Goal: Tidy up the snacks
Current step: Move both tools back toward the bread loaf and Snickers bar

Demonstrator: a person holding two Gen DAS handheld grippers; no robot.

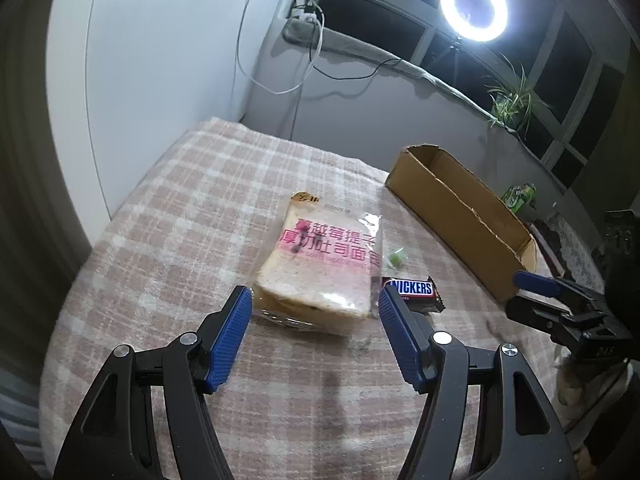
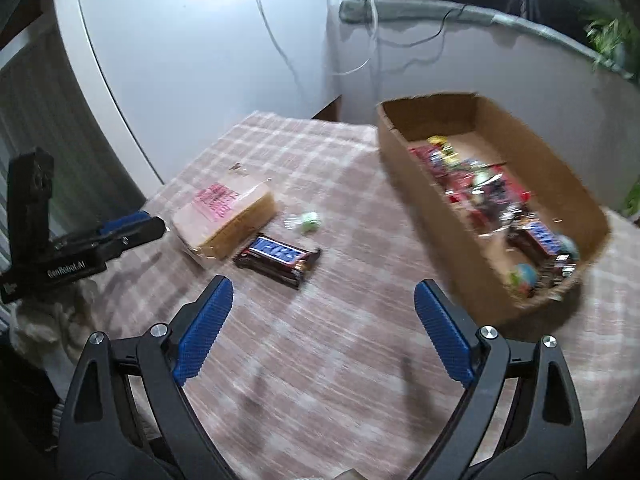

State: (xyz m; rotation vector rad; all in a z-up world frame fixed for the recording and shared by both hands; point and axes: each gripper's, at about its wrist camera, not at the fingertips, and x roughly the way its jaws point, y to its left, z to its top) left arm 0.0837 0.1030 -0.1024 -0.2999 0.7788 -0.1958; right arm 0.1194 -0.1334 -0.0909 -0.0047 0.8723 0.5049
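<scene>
A clear bag of sliced toast (image 1: 316,264) (image 2: 224,216) with pink print lies on the checked tablecloth (image 1: 180,220). My left gripper (image 1: 314,300) is open, its blue pads just short of the bag's near end, one on each side, not touching it. Right of the bag lie a Snickers bar (image 1: 414,290) (image 2: 278,258) and a small green wrapped sweet (image 1: 394,258) (image 2: 308,220). My right gripper (image 2: 324,292) is open above bare cloth, with nothing between its fingers; the bar is ahead to its left. The cardboard box (image 1: 460,208) (image 2: 440,256) holds several wrapped snacks.
The table stands against a white wall, with its far-left corner near a curved white panel. A ring light (image 1: 474,6) and a potted plant (image 1: 512,98) stand on the window ledge beyond the box. Cables hang down the wall. The right gripper's body (image 1: 568,312) shows at the right edge.
</scene>
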